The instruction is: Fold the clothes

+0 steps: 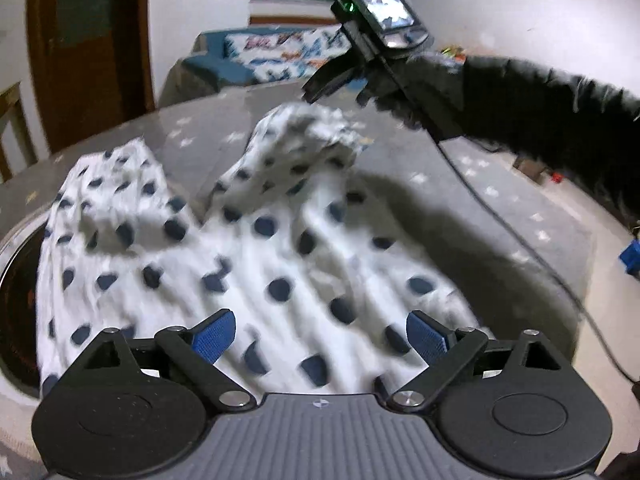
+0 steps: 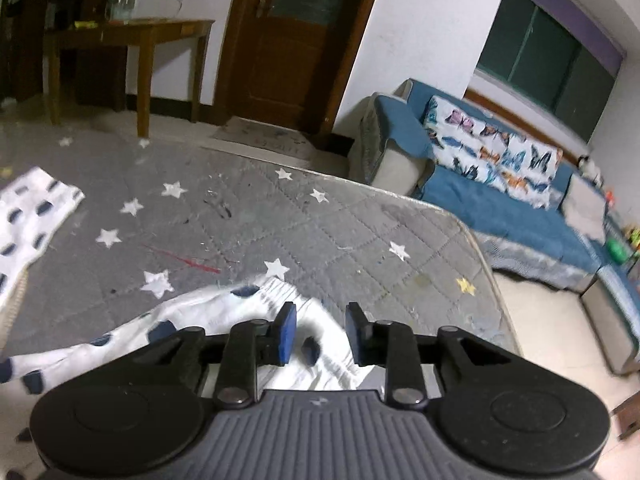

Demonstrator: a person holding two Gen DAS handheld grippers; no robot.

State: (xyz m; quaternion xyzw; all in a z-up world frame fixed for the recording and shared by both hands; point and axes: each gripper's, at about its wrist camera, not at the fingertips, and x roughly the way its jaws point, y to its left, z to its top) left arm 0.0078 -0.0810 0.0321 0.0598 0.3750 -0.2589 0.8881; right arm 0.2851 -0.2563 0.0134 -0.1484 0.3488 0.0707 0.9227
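Note:
A white garment with navy dots (image 1: 256, 248) lies crumpled on the grey star-patterned table cover (image 1: 460, 208). My left gripper (image 1: 320, 338) hangs low over its near part, blue pads wide apart, nothing pinched between them. One bunched part of the garment (image 1: 316, 128) rises in a peak at the far side. Just above that peak is my right gripper (image 1: 326, 84), held by a black-gloved hand (image 1: 392, 96). In the right wrist view the right gripper (image 2: 320, 334) stands open with a fold of the garment (image 2: 224, 312) under and between its fingers. Another part of the garment (image 2: 32, 216) lies at the left.
A dark round recess (image 1: 18, 304) sits at the table's left edge, partly under the garment. A black cable (image 1: 500, 224) trails across the cover. Beyond the table's far edge (image 2: 400, 198) stand a blue sofa (image 2: 500, 208), a wooden door (image 2: 288, 40) and a wooden side table (image 2: 132, 36).

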